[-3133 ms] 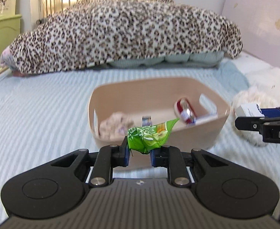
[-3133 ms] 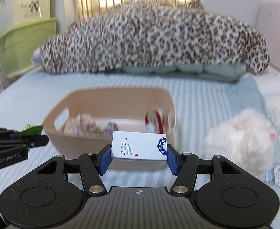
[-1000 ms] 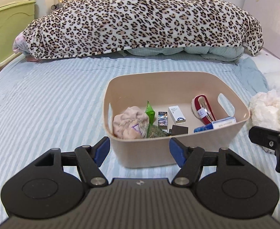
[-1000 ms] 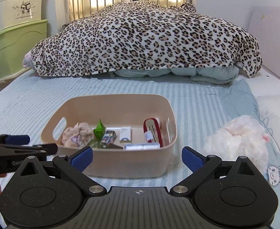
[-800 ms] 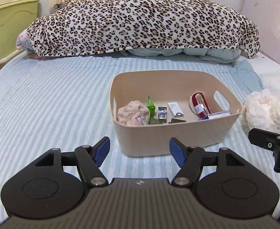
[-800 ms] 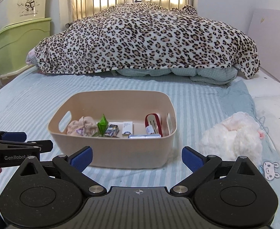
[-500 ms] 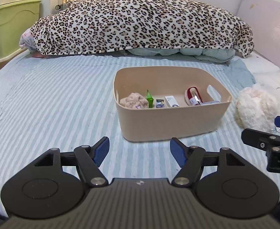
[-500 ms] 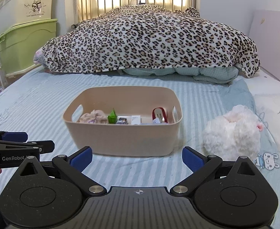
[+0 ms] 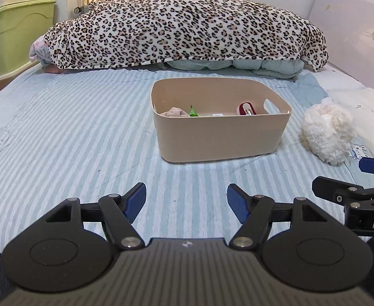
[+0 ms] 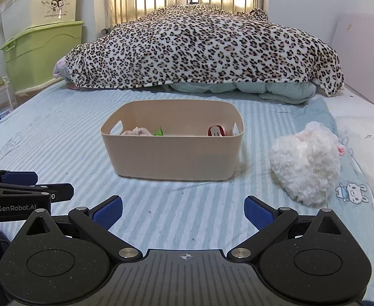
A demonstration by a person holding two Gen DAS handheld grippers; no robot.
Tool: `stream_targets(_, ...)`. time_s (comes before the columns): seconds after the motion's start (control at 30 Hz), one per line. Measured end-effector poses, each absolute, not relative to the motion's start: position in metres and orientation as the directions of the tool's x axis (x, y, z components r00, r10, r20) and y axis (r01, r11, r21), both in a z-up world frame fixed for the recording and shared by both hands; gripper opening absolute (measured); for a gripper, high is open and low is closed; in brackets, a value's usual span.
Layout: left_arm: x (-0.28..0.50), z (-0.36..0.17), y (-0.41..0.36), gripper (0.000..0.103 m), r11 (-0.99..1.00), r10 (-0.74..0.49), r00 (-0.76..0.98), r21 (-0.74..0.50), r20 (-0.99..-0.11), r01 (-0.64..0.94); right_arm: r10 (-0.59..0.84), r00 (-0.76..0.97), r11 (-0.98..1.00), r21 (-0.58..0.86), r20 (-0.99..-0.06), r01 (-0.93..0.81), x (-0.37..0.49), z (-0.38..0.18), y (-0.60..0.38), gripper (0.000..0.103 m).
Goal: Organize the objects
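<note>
A beige plastic bin (image 9: 220, 140) (image 10: 173, 156) stands on the striped bed sheet ahead of both grippers. Inside it show a pink cloth (image 9: 174, 112) (image 10: 137, 131), a green packet (image 9: 192, 111) (image 10: 159, 131) and a red-and-white item (image 9: 247, 108) (image 10: 216, 130); the rest of its contents are hidden by the near wall. My left gripper (image 9: 186, 199) is open and empty, well short of the bin. My right gripper (image 10: 183, 211) is open and empty, also back from the bin. Each gripper shows at the edge of the other's view.
A white fluffy plush (image 9: 328, 131) (image 10: 305, 162) lies right of the bin. A leopard-print blanket (image 9: 184, 25) (image 10: 204, 48) is heaped at the far end of the bed. Green and cream storage boxes (image 10: 37, 33) stand at the left. A pale board (image 9: 358, 46) leans at the right.
Both grippers let go of the green packet and the white box into the bin, opened, and have drawn back and lower, so the bin is now farther away.
</note>
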State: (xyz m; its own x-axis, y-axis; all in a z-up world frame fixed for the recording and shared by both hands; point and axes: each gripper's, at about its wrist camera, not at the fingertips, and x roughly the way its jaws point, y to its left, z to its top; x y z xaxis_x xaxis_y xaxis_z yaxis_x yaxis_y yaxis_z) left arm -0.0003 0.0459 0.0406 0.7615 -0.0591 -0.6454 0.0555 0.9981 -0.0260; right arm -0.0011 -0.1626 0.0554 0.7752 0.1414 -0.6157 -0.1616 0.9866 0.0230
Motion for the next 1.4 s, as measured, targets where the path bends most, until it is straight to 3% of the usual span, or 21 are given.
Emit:
stream_targets(1.3,-0.053,0.061,0.034,0.071,0.992,-0.094,0.77,0.01,-0.631,0.129,0.142,0.757,0.989,0.058,-0.638,-0.136,-0.053,0.064,-0.178,0.103)
stream_targets(1.4,-0.052,0.06,0.034,0.075,0.993,-0.091,0.765,0.002,-0.638,0.119,0.137,0.753,0.989,0.052,-0.644,-0.136,-0.051,0.062,-0.178,0.103)
